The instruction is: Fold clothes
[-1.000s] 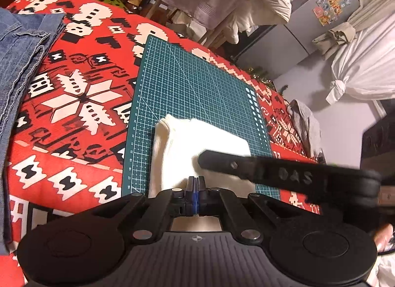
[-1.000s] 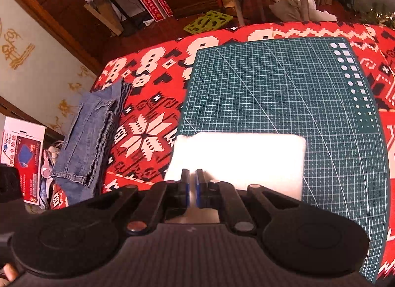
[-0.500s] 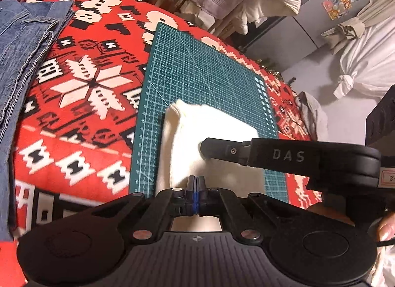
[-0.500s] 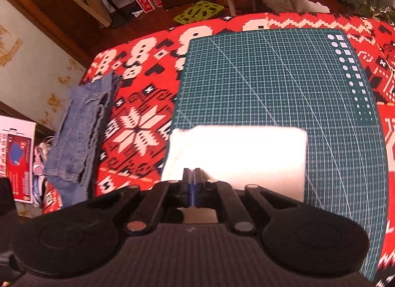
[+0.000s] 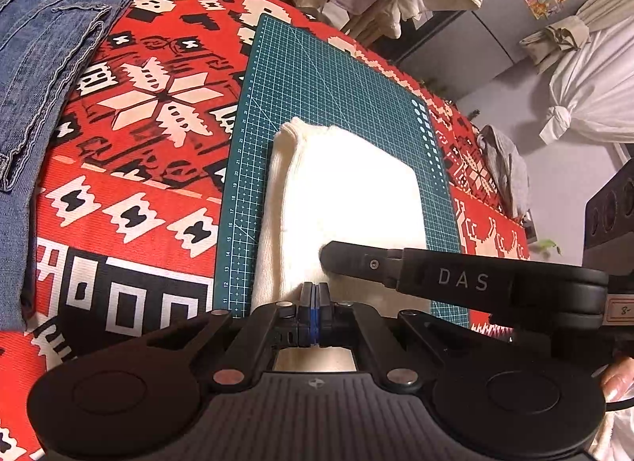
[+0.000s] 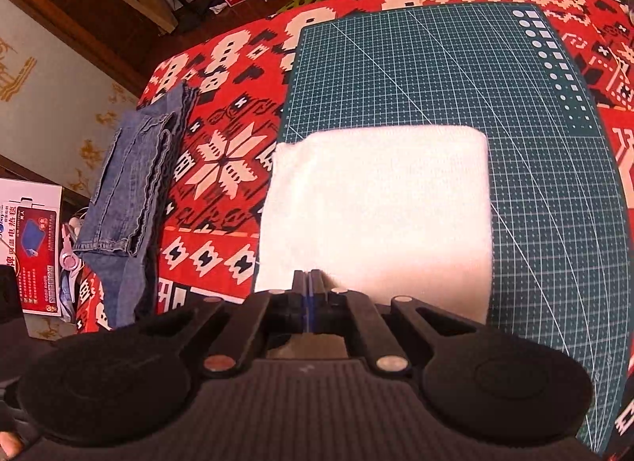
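Left wrist view, garment: a folded cream cloth (image 5: pixel 348 199) lies on a green cutting mat (image 5: pixel 317 64), running lengthwise away from the camera, its layered fold edge along the left.
Left wrist view, tool: the left gripper (image 5: pixel 314 294) sits at the cloth's near edge, jaws pressed together; whether fabric is pinched between them cannot be told.
Left wrist view, other tool: the right gripper (image 5: pixel 329 255) reaches in from the right, tip low over the cloth's near end.
Left wrist view, surroundings: folded blue jeans (image 5: pixel 35 76) lie well apart at left on a red patterned blanket (image 5: pixel 130 183).
Right wrist view, garment: the cloth (image 6: pixel 380 215) lies directly ahead, its left edge overhanging the mat (image 6: pixel 455 64).
Right wrist view, tool: the right gripper (image 6: pixel 308 290), jaws closed together, at the near edge; a grasp cannot be confirmed.
Key relation: both tools meet the same near edge, left of its middle, so any further fold would likely carry it forward, away from the person.
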